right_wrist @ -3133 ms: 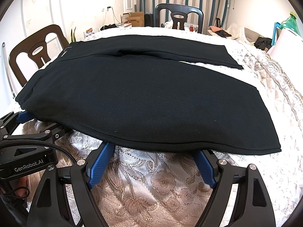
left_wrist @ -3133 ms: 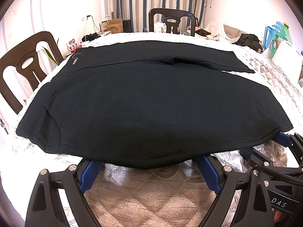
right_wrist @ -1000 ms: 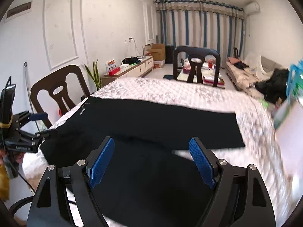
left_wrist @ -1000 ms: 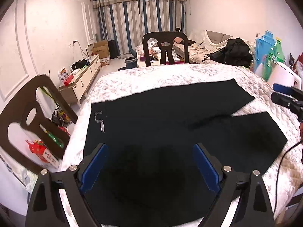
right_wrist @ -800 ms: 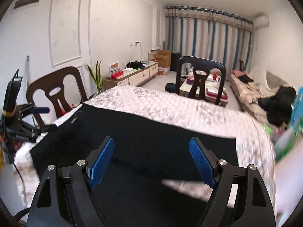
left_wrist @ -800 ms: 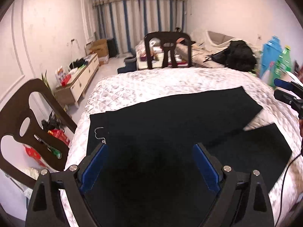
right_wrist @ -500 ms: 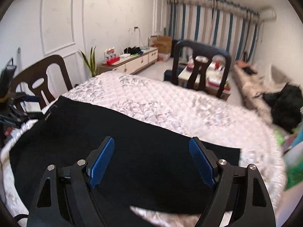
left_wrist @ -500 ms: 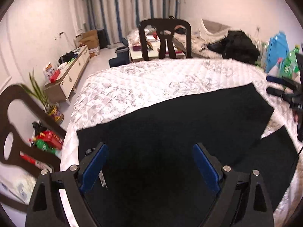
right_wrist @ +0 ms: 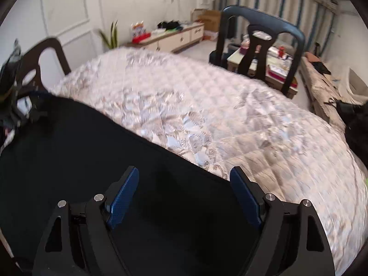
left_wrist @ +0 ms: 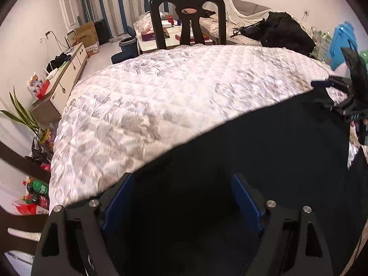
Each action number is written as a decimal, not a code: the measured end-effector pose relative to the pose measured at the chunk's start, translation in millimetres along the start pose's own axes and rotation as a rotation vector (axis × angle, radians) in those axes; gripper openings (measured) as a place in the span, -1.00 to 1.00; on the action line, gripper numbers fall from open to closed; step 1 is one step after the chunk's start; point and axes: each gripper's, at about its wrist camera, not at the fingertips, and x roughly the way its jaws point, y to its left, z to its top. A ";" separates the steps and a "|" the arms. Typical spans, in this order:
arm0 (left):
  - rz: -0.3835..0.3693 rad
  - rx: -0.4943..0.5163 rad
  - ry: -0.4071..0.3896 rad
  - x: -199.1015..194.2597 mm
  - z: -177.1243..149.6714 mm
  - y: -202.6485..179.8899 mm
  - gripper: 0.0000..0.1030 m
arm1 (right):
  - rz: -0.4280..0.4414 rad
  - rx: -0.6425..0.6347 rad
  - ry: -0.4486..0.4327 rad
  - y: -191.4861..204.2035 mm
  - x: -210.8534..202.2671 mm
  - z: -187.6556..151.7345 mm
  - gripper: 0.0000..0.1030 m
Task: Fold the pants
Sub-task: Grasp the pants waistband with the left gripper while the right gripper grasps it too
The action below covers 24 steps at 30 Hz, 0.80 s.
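Over the quilted table (left_wrist: 184,87), we hold the left gripper (left_wrist: 181,197), jaws closing on nothing, and the right gripper (right_wrist: 184,191), jaws apart, above the pants (left_wrist: 264,149), whose far edge runs from 8 to 2 o'clock, likely to take that edge next.

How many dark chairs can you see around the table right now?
2: one chair at the table's far side, behind the quilted cover; another chair at its left side. Others may be hidden out of frame.

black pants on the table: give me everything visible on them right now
The pants are plain black cloth with a matte, soft look; no seams or label can be made out. They lie spread on the quilted tablecloth, filling the near part of both wrist views, their far edge running as a smooth diagonal line. Both the left gripper and right gripper hang over the cloth with jaws apart; the left's are closing.
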 end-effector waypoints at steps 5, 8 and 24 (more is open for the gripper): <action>-0.047 -0.032 0.013 14.8 10.9 13.9 0.69 | 0.044 0.000 0.016 -9.0 14.5 -1.4 0.59; -0.059 -0.017 0.012 20.1 10.5 12.1 0.69 | 0.092 -0.013 0.023 -11.0 20.2 -3.9 0.59; -0.058 0.037 -0.021 38.0 12.6 16.5 0.81 | 0.089 -0.030 -0.020 -10.1 23.8 -3.5 0.63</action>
